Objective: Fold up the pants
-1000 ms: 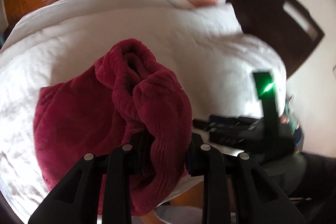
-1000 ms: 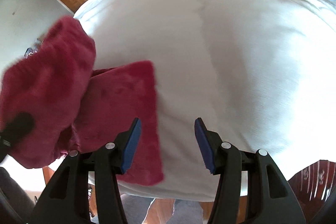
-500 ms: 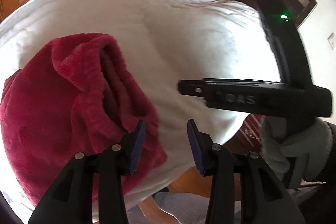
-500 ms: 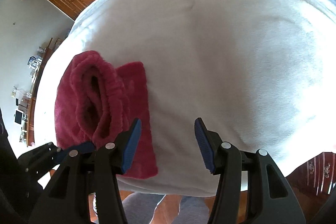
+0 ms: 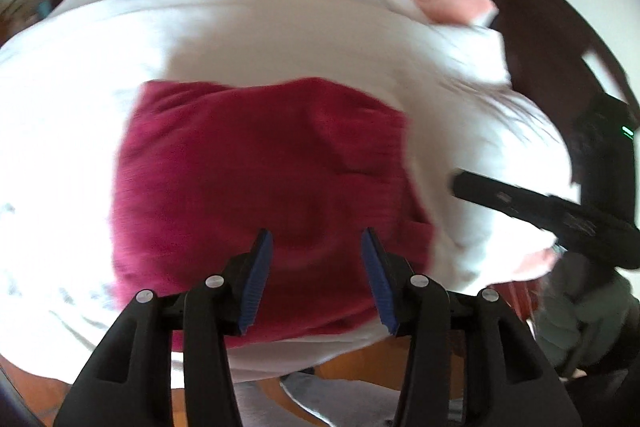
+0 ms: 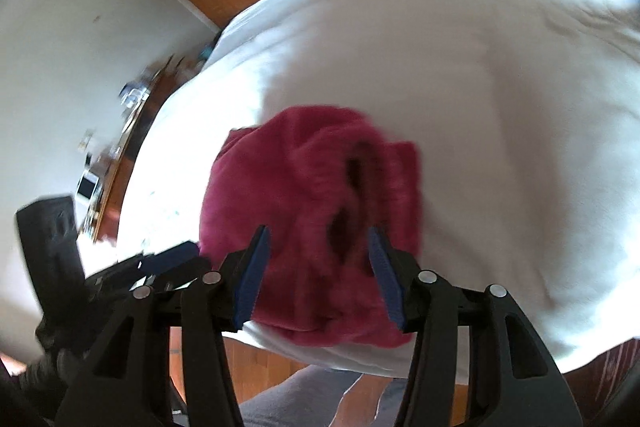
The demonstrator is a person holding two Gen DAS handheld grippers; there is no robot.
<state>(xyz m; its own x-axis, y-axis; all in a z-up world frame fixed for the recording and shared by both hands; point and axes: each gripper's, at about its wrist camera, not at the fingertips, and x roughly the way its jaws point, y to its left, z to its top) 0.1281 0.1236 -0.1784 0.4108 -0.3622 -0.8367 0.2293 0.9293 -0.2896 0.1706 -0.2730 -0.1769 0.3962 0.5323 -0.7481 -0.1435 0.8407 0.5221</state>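
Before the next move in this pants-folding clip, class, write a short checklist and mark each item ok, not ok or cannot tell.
1. Left gripper released, nothing between its jaws, which have just been opening: ok.
2. Right gripper holding nothing, jaws apart after just closing a little: ok.
3. Red pants resting on the white bed: ok.
4. Pants folded flat and neat: not ok, waistband opening gapes in the right wrist view.
5. Pants edges aligned: cannot tell, blurred.

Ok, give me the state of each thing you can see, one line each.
Red pants: folded into a bundle, lying near the bed's edge, not gripped.
Left gripper: open, empty, jaws just opening.
Right gripper: open, empty, jaws just closing a little.
White bed cover: spread out, slightly rumpled.
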